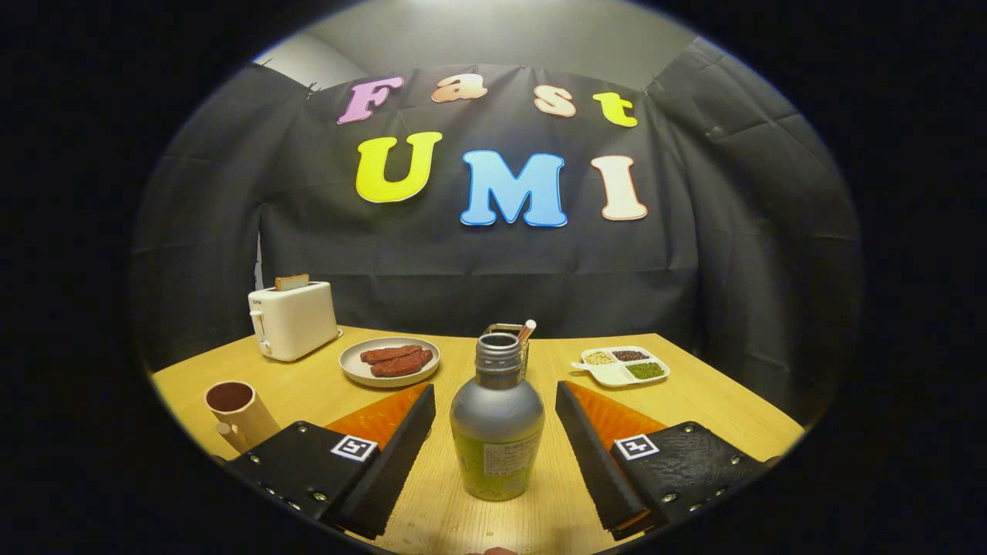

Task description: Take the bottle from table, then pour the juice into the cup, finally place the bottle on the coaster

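You've got the gripper [495,439] spread wide, holding nothing; the open-topped bottle [497,420] stands upright between the fingers, clear of both pads, probably lined up for a body grab; the cup [239,415] waits beyond your left finger.

A wooden table [694,401] carries bottle [497,420], cup [239,412], toaster [293,320], plate [389,362] (sausages on it) and divided dish [623,366]
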